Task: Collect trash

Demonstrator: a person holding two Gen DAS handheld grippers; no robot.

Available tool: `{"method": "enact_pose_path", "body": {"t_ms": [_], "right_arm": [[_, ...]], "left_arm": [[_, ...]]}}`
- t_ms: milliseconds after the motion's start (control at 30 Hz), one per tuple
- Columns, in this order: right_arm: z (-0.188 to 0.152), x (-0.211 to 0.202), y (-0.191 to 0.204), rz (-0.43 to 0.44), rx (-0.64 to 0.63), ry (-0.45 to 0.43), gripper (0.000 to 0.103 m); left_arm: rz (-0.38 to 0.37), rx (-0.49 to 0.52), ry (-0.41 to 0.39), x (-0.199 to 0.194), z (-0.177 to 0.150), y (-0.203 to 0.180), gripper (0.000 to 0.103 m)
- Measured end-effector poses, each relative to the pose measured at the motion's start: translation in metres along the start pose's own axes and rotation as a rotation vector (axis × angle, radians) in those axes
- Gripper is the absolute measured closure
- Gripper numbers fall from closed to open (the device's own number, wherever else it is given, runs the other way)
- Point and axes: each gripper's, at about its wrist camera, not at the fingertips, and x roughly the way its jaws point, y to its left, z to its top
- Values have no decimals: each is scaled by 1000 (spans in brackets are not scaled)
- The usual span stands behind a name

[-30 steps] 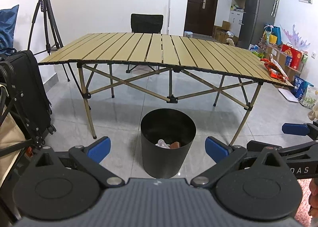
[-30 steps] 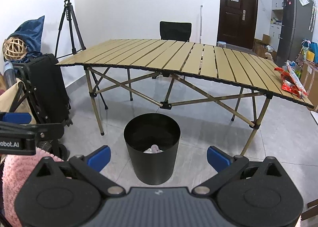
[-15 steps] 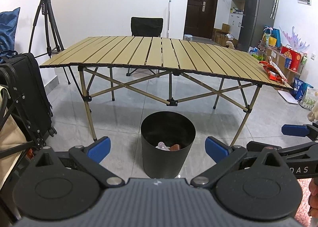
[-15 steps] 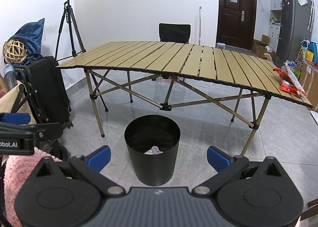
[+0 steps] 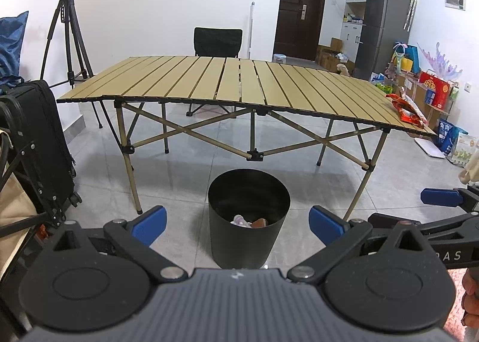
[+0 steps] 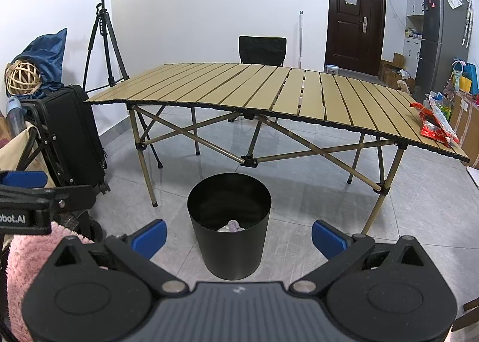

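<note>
Both hand-held grippers (image 5: 238, 220) (image 6: 239, 235) spread wide, empty; orange scrap (image 5: 260, 223) in bin (image 5: 248, 252) only in left view.

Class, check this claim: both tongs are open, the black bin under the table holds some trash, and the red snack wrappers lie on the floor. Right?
Not quite. The red snack wrappers lie on the table, at its right end, as the right wrist view shows. The rest stands.

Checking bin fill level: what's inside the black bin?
The bin holds a pale crumpled piece and a reddish-brown piece at the bottom. Its front wall hides the rest of the floor.
</note>
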Motion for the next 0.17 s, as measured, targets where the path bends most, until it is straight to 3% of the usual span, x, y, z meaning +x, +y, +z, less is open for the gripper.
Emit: {"method": "enact_pose_path", "body": {"t_ms": [167], "right_arm": [[-1, -1, 0, 1, 3, 2, 0]], "left_arm": [[11, -5, 0, 1, -1, 1, 0]]}}
